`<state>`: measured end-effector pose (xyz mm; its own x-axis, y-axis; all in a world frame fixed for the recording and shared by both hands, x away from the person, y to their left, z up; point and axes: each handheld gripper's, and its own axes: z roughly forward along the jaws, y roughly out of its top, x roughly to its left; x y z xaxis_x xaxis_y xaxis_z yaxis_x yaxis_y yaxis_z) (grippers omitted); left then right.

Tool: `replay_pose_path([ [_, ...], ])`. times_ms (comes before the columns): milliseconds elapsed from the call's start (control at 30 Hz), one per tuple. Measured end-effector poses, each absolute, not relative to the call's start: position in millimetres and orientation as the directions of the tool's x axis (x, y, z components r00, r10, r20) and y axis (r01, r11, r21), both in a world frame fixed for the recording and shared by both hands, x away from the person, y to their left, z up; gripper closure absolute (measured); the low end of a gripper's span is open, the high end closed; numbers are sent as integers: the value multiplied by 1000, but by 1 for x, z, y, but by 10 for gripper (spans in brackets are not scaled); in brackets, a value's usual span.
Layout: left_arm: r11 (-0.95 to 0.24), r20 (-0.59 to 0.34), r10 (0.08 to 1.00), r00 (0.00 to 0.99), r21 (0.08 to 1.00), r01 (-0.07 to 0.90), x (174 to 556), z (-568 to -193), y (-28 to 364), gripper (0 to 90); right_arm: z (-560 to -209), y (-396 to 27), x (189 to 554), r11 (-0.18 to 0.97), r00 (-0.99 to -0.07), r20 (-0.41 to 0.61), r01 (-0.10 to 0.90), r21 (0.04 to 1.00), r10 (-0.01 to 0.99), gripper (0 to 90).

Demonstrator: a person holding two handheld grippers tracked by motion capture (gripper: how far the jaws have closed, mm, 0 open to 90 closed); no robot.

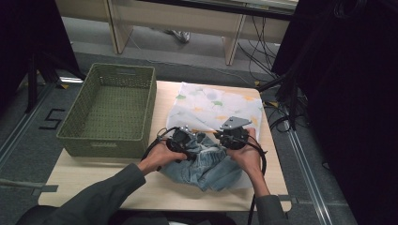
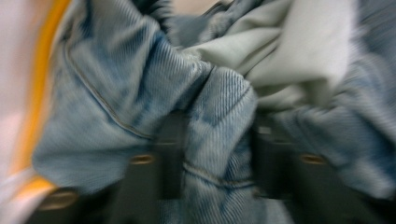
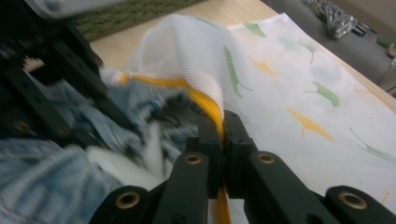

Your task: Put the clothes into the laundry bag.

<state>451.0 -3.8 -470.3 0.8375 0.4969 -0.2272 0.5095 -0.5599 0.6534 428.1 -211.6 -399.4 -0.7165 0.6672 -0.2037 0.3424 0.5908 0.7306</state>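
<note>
Light-blue jeans (image 1: 211,166) lie bunched at the table's near edge, half on a white mesh bag (image 1: 211,105) printed with green and orange marks. My left gripper (image 1: 190,140) is at the jeans' left side. In the left gripper view a fold of denim (image 2: 116,93) fills the gap between its jaws (image 2: 217,135), and pale pocket lining (image 2: 289,51) shows above. My right gripper (image 1: 230,136) is shut on the bag's yellow rim (image 3: 205,102), which it lifts so that the bag (image 3: 299,84) arches over the jeans (image 3: 42,182). The left gripper's black body (image 3: 42,84) stands close by.
A green woven basket (image 1: 123,69) stands with nothing in it on the table's left half. Bare wood (image 1: 94,173) shows in front of it. Cables and dark stands crowd the floor at the right, and desk legs stand beyond the table.
</note>
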Motion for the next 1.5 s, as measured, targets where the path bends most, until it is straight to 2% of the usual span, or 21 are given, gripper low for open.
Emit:
replay_pose_path([
  [100, -508, -216, 494, 842, 714, 481, 447, -453, -8, 679, -393, -207, 424, 596, -733, -214, 309, 741, 646, 890],
  [200, -418, -205, 562, 801, 766, 489, 456, -438, -6, 693, -385, -205, 418, 602, -732, -225, 301, 739, 643, 891],
  [333, -383, -229, 648, 726, 726, 571, 482, -461, -6, 682, -381, -206, 411, 615, -729, -246, 290, 733, 638, 892],
  [400, -367, -287, 649, 704, 693, 621, 485, -472, -1, 602, -383, -210, 412, 619, -728, -253, 288, 731, 637, 892],
  [433, -365, -301, 640, 707, 690, 625, 483, -472, 2, 497, -388, -214, 413, 619, -726, -242, 309, 722, 644, 891],
  [467, -364, -304, 634, 711, 693, 622, 479, -469, 5, 497, -388, -214, 413, 619, -726, -242, 309, 722, 644, 891],
  [500, -371, -283, 626, 727, 711, 597, 469, -456, 12, 364, -393, -218, 414, 605, -718, -215, 343, 719, 662, 891],
  [633, -398, -245, 605, 758, 731, 554, 448, -434, 23, 207, -398, -221, 416, 602, -719, -203, 355, 715, 665, 891],
  [767, -462, -200, 565, 800, 728, 507, 420, -427, 39, 148, -397, -220, 415, 599, -715, -208, 349, 721, 667, 890],
  [800, -489, -195, 556, 808, 710, 508, 413, -433, 39, 146, -396, -220, 415, 604, -718, -216, 340, 721, 662, 890],
  [833, -595, -153, 493, 856, 658, 461, 404, -450, 35, 147, -397, -217, 414, 611, -722, -219, 337, 717, 656, 890],
  [1000, -716, -40, 435, 899, 590, 373, 404, -476, 17, 133, -399, -213, 414, 616, -728, -214, 343, 709, 651, 890],
  [1033, -733, -3, 457, 890, 565, 378, 411, -481, 4, 174, -399, -212, 415, 626, -737, -222, 330, 706, 639, 890],
  [1067, -733, -3, 457, 890, 565, 378, 411, -481, 4, 324, -399, -212, 415, 626, -737, -222, 330, 706, 639, 890],
  [1100, -744, 41, 440, 897, 576, 339, 415, -480, -1, 324, -400, -211, 415, 618, -728, -213, 347, 705, 652, 890],
  [1133, -756, 77, 436, 897, 572, 318, 419, -479, -5, 452, -400, -211, 416, 625, -736, -214, 341, 702, 642, 891],
  [1167, -746, 95, 445, 890, 590, 310, 422, -477, -9, 643, -400, -211, 416, 628, -741, -215, 336, 702, 637, 891],
  [1200, -738, 106, 451, 886, 602, 304, 425, -474, -11, 643, -400, -211, 416, 628, -741, -215, 336, 702, 637, 891],
  [1233, -717, 97, 466, 879, 624, 312, 427, -469, -12, 731, -398, -211, 414, 619, -736, -213, 335, 710, 643, 892],
  [1433, -524, 5, 557, 830, 778, 347, 456, -407, -18, 770, -382, -211, 409, 627, -738, -251, 284, 726, 626, 893],
  [1500, -544, 17, 578, 816, 754, 369, 466, -421, -26, 762, -379, -213, 409, 621, -730, -254, 286, 730, 635, 894],
])
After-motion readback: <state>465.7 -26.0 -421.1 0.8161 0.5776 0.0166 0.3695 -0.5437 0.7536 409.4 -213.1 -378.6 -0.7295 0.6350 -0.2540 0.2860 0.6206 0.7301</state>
